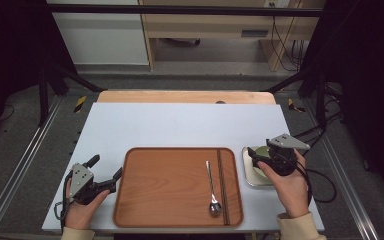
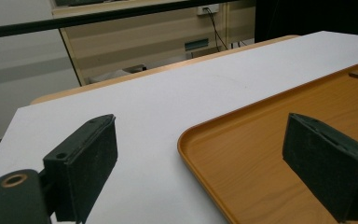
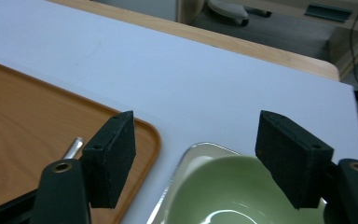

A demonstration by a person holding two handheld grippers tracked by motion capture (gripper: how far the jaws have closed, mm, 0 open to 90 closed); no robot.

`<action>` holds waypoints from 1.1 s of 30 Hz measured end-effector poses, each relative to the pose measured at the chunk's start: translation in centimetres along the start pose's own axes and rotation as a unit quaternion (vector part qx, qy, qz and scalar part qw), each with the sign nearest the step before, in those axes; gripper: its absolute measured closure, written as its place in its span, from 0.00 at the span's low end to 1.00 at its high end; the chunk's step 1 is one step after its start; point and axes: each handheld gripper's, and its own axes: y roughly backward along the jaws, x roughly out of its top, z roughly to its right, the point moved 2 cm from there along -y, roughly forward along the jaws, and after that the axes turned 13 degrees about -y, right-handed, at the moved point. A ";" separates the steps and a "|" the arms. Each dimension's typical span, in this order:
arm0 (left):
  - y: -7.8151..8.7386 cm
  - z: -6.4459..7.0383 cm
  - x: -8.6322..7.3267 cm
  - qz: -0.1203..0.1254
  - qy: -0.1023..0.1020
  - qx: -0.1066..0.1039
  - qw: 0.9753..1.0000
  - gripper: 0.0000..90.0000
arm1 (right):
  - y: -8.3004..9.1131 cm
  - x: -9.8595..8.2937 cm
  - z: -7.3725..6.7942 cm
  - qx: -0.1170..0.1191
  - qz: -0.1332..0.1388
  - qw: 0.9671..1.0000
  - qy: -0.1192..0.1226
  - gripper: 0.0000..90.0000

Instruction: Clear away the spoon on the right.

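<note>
Wooden and orange-brown, the tray (image 1: pixel 170 190) sits at the near middle of the white desk (image 1: pixel 180 125), and on its right half we see a metal spoon (image 1: pixel 212 192) lying with its bowl toward us and a pair of dark chopsticks (image 1: pixel 222 185) lying just beside it, on its right. Off the tray's right edge stands a small metal tray (image 1: pixel 250 172), and a pale green bowl (image 3: pixel 233 196) rests in it.

We hold the left hand-held gripper (image 1: pixel 105 172) in our left hand (image 1: pixel 82 207) at the left of the wooden tray. Its jaws are spread wide with nothing between them. From the left gripper view, one jaw hangs over the bare desk and the other over the tray's left part, with the tray's rounded corner (image 2: pixel 186 140) lying between them. We cannot tell from the pictures whether either jaw touches the surface below it.

We hold the right hand-held gripper (image 1: pixel 257 155) in our right hand (image 1: pixel 292 187) above the metal tray. Its jaws too are spread wide and grip nothing. From the right gripper view, the green bowl lies below and between the jaws, one jaw is near the wooden tray's far right corner, and the other is over the bowl's far side. A cable (image 1: pixel 320 182) trails from this hand-held gripper off the desk's right edge.
</note>
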 end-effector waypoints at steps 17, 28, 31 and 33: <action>0.0 0.1 0.0 0.002 -0.001 0.000 1.000 0.11 | 1.3 -0.3 4.7 -0.065 -0.004 0.998 -0.017 0.47; 0.2 0.0 0.1 0.004 -0.003 0.003 1.000 0.11 | 1.3 -1.2 7.1 -0.080 -0.031 0.995 -0.044 0.54; 0.2 -0.1 0.1 0.004 -0.003 0.004 1.000 0.11 | 1.2 -1.4 7.7 -0.084 -0.038 0.994 -0.050 0.55; 0.2 -0.1 0.1 0.004 -0.004 0.004 1.000 0.11 | 1.2 -1.6 8.0 -0.086 -0.043 0.994 -0.056 0.56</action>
